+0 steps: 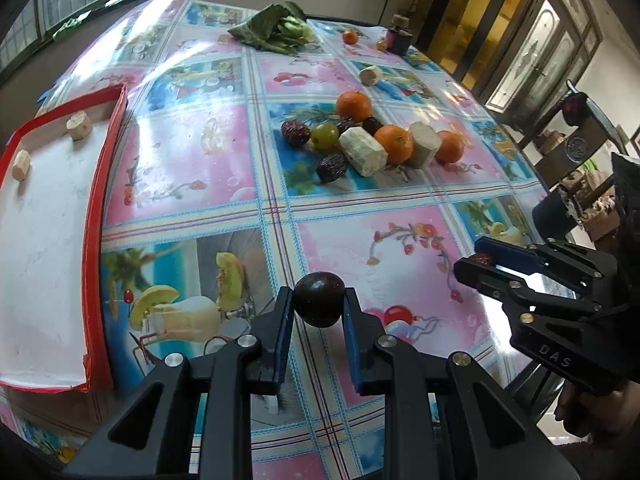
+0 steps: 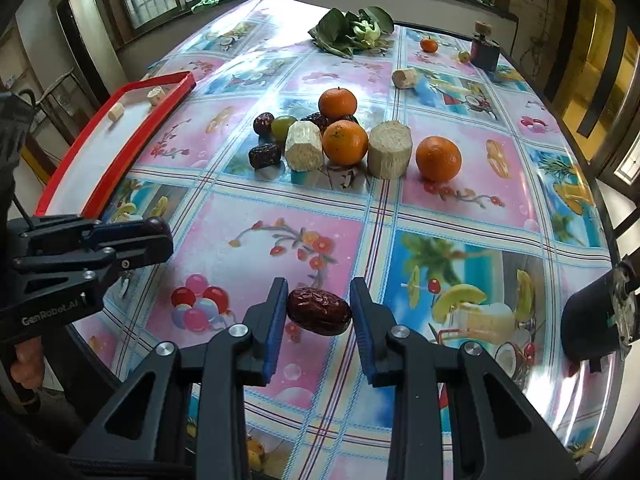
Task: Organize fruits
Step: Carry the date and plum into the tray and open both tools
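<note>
My left gripper (image 1: 319,306) is clenched on a smooth dark plum (image 1: 319,299) and my right gripper (image 2: 319,312) grasps a wrinkled red date (image 2: 319,311), both held above the tablecloth, nearer me than the fruit pile (image 2: 344,140). Both look light and soft-skinned. I judge a gentle pinch across their middles suits; the plum may slip.

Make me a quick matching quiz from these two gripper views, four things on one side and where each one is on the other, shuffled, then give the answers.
Things:
1. dark round fruit
2. wrinkled red date
3. two pale cut pieces
4. leafy greens

Places:
A. at the far end of the table, near the window
B. between the fingers of the right gripper
C. in the red-rimmed tray
D. between the fingers of the left gripper

Pairs: 1-D, 2-B, 3-C, 4-A
</note>
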{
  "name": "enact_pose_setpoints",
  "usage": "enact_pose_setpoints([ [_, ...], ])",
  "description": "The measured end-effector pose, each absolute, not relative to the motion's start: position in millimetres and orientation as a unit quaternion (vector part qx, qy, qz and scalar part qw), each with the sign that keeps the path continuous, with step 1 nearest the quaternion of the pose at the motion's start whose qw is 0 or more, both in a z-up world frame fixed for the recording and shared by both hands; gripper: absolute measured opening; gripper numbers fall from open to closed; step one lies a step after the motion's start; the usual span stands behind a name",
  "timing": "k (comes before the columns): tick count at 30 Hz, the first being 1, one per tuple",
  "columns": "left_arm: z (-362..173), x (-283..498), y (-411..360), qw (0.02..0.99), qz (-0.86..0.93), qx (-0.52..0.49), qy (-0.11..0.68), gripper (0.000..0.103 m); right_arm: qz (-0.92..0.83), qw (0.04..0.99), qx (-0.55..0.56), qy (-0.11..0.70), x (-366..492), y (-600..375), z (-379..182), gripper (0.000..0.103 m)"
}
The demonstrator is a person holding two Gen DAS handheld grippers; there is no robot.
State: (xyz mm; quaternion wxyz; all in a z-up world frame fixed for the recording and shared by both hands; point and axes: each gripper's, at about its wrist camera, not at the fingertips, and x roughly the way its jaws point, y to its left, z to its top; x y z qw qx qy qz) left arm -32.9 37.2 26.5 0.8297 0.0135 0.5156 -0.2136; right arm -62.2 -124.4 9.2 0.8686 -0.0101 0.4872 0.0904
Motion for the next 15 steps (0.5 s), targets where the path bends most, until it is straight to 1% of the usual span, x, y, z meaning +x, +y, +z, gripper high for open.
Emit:
enact_pose_setpoints([
  [15, 42, -34, 51, 0.839, -0.227, 0.017, 0.495, 0.023, 0.090, 0.864, -0.014, 0.495, -53, -99, 11, 0.034],
])
